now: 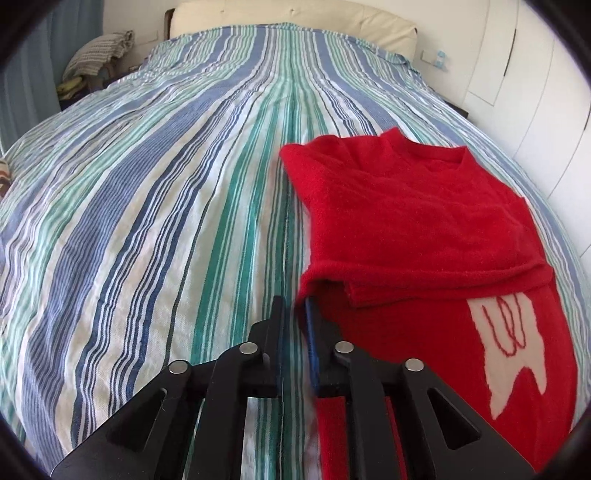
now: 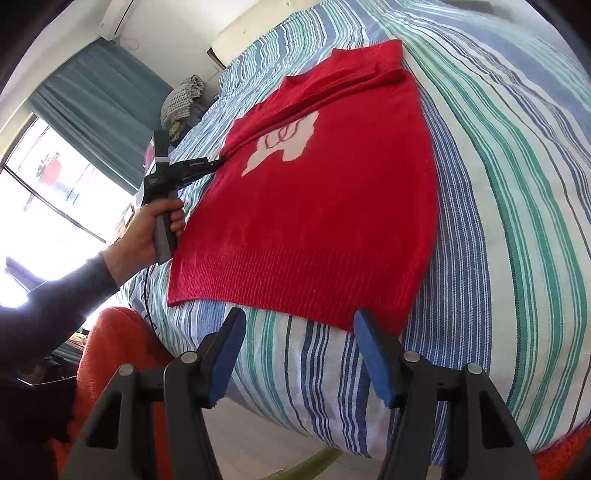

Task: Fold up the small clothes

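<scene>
A small red sweater [image 2: 317,206] with a white motif [image 2: 284,144] lies flat on the striped bedspread [image 2: 517,221]; both sleeves are folded across its chest. In the left wrist view the sweater [image 1: 424,229] fills the right side. My left gripper [image 1: 293,314] sits at the folded sleeve's cuff [image 1: 332,284], its jaws slightly apart, one finger tucked under the cuff edge; it also shows in the right wrist view [image 2: 218,162], held by a hand. My right gripper [image 2: 299,332] is open and empty, just in front of the sweater's ribbed hem [image 2: 295,291].
The bed's cream headboard [image 1: 295,22] is at the far end. A bundle of checked cloth [image 1: 99,51] sits on a stand beside the bed. White wardrobe doors [image 1: 535,92] run along the right. An orange textile [image 2: 118,354] lies below the bed's near edge.
</scene>
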